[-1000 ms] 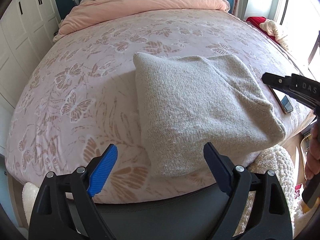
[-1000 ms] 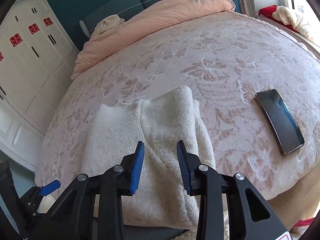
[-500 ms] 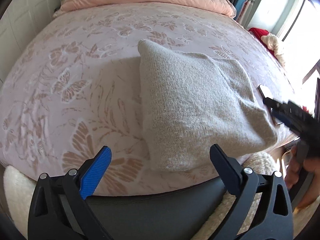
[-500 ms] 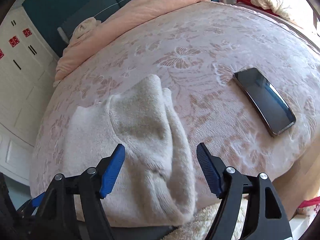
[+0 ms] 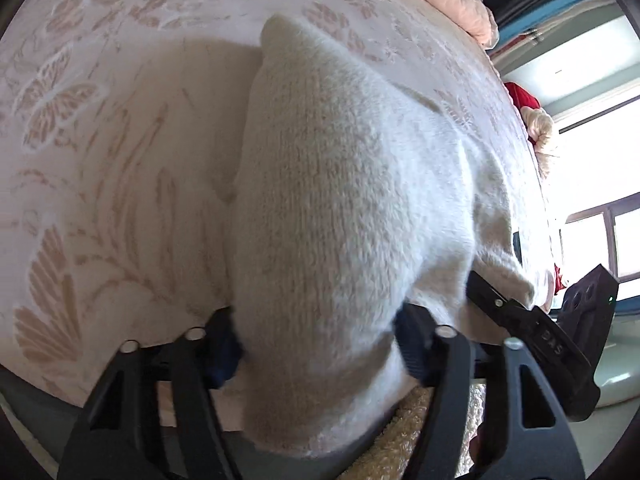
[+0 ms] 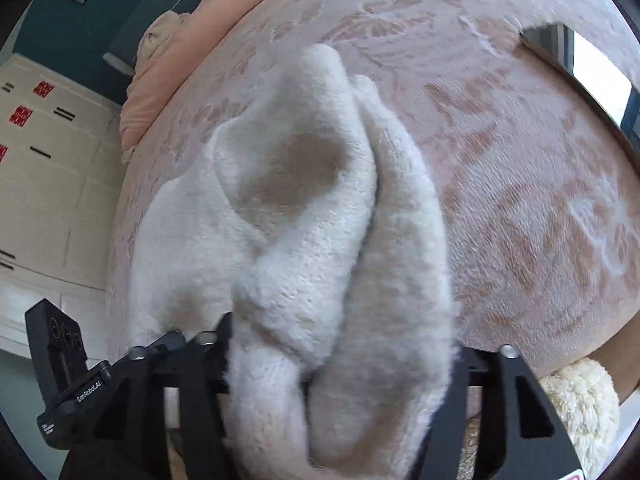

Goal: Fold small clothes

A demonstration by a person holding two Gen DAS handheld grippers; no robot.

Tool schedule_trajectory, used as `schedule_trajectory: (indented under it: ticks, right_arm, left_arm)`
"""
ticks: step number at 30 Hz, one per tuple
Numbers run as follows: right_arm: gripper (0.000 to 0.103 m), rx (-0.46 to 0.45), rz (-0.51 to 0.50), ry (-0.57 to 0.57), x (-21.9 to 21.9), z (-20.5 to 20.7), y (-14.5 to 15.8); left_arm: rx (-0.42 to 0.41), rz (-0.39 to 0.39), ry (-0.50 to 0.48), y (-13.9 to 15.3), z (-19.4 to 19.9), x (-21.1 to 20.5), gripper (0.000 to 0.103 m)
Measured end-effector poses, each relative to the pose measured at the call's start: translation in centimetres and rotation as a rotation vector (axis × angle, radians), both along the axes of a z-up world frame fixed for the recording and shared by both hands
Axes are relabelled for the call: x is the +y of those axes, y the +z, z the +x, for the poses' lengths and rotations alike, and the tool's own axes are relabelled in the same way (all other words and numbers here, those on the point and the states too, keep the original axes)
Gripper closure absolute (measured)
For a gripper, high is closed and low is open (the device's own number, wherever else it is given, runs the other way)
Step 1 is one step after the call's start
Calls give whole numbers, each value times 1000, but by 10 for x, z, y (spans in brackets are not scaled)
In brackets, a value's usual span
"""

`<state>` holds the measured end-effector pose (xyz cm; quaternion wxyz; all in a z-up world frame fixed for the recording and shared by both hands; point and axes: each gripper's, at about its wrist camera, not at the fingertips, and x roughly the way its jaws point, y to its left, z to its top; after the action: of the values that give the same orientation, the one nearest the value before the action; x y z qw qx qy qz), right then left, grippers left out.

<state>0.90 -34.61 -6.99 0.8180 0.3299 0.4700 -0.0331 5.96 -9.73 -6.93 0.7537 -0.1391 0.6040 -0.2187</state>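
Sweater lies on the bed at its near edge, its near end bunched between both claws: left claw on its left part, right claw on its right. Phone lies on the bed to the sweater's right. Quilt lies across the bed's far end.

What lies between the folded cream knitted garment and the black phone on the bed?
In the right wrist view, only bare pink butterfly-patterned bedspread lies between the folded cream knitted garment and the black phone.

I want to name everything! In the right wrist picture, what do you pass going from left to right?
Left gripper → white wardrobe → fluffy sweater → pink bedspread → phone.
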Motion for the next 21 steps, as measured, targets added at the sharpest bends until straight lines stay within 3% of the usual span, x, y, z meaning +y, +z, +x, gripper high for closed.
schedule_trajectory:
  ticks: [4, 6, 8, 9, 11, 12, 13, 16, 19, 21]
  right_arm:
    - [67, -207, -73, 79, 24, -18, 74]
    - [67, -217, -37, 88, 24, -29, 72]
    - [64, -151, -26, 87, 22, -33, 38]
    - [63, -78, -12, 74, 19, -32, 13]
    - [61, 85, 44, 30, 15, -34, -36]
    - [49, 78, 89, 11, 14, -39, -47]
    - [48, 50, 102, -16, 12, -46, -48]
    - [40, 36, 103, -31, 10, -52, -46]
    - [37, 32, 101, -19, 12, -50, -49]
    - [27, 25, 95, -13, 16, -47, -53]
  left_arm:
    - [-159, -29, -6, 74, -7, 24, 60]
    - [-163, -67, 6, 93, -11, 40, 55]
    - [-130, -54, -13, 83, -14, 48, 50]
    - [-127, -7, -37, 69, -17, 45, 44]
    - [-108, 147, -80, 28, -22, 38, 42]
    - [-83, 206, -89, 9, -28, 37, 40]
    - [-73, 222, -86, -5, -32, 37, 34]
    - [-102, 169, -18, -5, -38, 48, 16]
    - [-91, 113, 4, -3, -25, 50, 10]
    - [-49, 90, 19, -12, -14, 48, 8]
